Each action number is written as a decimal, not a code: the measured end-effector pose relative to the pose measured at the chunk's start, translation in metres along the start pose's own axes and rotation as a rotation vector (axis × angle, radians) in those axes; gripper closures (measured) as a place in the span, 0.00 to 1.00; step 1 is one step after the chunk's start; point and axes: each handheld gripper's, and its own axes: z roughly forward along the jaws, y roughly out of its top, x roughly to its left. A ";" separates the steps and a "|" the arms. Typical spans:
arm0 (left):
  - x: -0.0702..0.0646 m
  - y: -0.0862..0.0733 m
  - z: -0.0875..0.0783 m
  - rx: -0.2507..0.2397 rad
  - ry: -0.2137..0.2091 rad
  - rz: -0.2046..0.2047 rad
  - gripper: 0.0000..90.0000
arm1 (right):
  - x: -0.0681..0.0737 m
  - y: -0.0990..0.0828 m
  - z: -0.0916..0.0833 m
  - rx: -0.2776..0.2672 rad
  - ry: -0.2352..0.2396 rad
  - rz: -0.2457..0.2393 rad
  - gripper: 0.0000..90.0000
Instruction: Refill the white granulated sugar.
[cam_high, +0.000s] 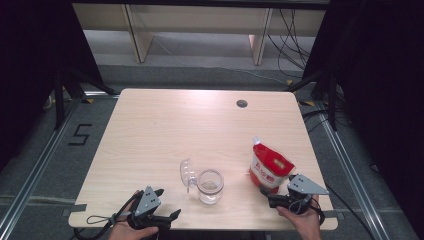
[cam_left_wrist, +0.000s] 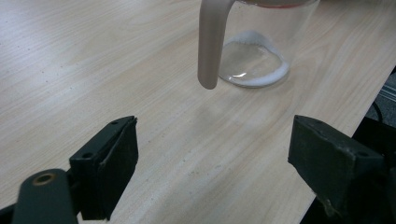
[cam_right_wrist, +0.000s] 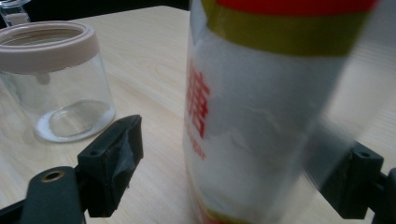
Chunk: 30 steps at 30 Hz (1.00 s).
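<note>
Pouch (cam_high: 270, 167), red and white, stands near the table's (cam_high: 165, 125) right near corner, between the spread jaws of the right gripper (cam_high: 272, 199), unclamped. Glass jar (cam_high: 210, 186) stands centre-near, lid open. Left gripper (cam_high: 167, 205) at near edge, jaws apart, empty. Far half open.
</note>
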 end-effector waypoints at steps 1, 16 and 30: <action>0.000 0.000 0.000 0.003 -0.005 0.000 0.17 | 0.000 0.000 0.002 -0.005 0.001 -0.002 0.19; -0.002 -0.001 0.002 -0.011 -0.015 -0.019 0.17 | -0.010 -0.001 0.013 -0.066 0.004 -0.045 0.23; -0.001 0.000 0.002 -0.010 -0.015 0.015 0.18 | -0.012 -0.004 0.017 -0.103 0.023 -0.019 0.24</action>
